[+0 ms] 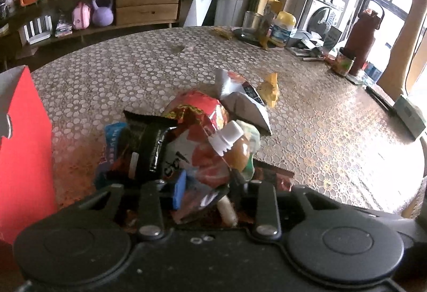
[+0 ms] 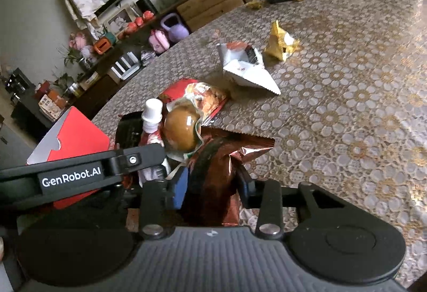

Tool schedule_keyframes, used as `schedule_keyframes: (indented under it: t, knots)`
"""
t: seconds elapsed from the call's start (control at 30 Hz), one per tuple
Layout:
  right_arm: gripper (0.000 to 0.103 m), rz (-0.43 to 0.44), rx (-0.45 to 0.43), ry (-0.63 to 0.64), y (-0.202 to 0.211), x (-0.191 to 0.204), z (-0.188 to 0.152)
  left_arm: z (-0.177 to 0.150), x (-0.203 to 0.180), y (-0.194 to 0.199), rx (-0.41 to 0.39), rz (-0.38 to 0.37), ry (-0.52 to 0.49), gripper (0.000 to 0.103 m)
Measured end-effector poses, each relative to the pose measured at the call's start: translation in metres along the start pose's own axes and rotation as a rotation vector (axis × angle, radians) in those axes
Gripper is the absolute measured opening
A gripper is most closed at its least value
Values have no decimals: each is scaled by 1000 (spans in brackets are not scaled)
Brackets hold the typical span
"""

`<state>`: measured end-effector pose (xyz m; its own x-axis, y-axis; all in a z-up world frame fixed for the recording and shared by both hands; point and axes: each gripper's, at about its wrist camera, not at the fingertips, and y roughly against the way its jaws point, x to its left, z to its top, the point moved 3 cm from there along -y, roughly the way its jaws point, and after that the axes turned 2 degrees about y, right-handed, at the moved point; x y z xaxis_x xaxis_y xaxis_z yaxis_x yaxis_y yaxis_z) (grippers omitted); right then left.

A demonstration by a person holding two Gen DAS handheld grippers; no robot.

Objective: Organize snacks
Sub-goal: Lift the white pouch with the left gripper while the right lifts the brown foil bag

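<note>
A heap of snack packets lies on the patterned table. My left gripper [image 1: 206, 186] is shut on a red-and-white spouted pouch with a white cap [image 1: 226, 137]; an orange-brown jelly cup [image 1: 240, 153] rests against it. My right gripper [image 2: 210, 185] is shut on a dark red foil packet [image 2: 216, 158]. The left gripper's arm [image 2: 80, 172] crosses the right wrist view, with the pouch [image 2: 152, 115] and the brown jelly cup [image 2: 181, 131] just ahead. A silver-white packet [image 1: 240, 99] [image 2: 245, 67] and a yellow packet [image 1: 271, 89] [image 2: 280, 43] lie farther out. A black packet [image 1: 149, 137] and a blue packet [image 1: 112, 142] sit in the heap.
A red box [image 1: 24, 145] [image 2: 74, 137] stands at the left of the heap. At the table's far edge are a glass [image 1: 252, 22], a yellow-lidded jar [image 1: 284, 26] and a dark red bottle [image 1: 363, 38]. A wooden sideboard [image 1: 146, 6] stands behind.
</note>
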<state>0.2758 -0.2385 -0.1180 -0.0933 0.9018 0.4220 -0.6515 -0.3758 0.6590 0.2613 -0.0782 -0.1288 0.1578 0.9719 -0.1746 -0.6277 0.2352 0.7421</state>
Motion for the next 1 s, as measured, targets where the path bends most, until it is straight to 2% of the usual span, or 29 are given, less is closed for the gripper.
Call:
schedule_keyframes:
  t: [0.07,0.4,0.57,0.7,0.73,0.8,0.83,0.87,0.9,0.97,1.0]
  knots:
    - [32,-7,-13,16,7,-1,0,-1,2,6,-11,-3,-4,23]
    - [19,-10,-25,65,46,-16,-8,-16,27,37,-28,9,41,11]
    - [18,-8,4,89,51,-18,-22,-24,39,45,-20,46,53,4]
    - [19,-4,10,94,52,-18,-29,-29,40,40,3,58,46,5]
    - [19,-5,10,90,53,-18,-30,-30,38,41,0,52,40,8]
    - [19,-8,9,89,53,-18,-31,-30,34,42,-16,54,26,28]
    - [19,-9,11,92,53,-18,-31,-31,32,43,-23,62,19,31]
    - [19,-9,12,92,52,-18,-30,-32,30,43,-28,66,11,41]
    - [19,-11,14,90,51,-18,-30,-32,27,43,-32,71,3,63]
    - [23,-18,25,75,49,-20,-29,-34,23,45,-64,105,-11,93]
    - [28,-19,33,66,47,-20,-29,-34,21,46,-84,113,-21,92]
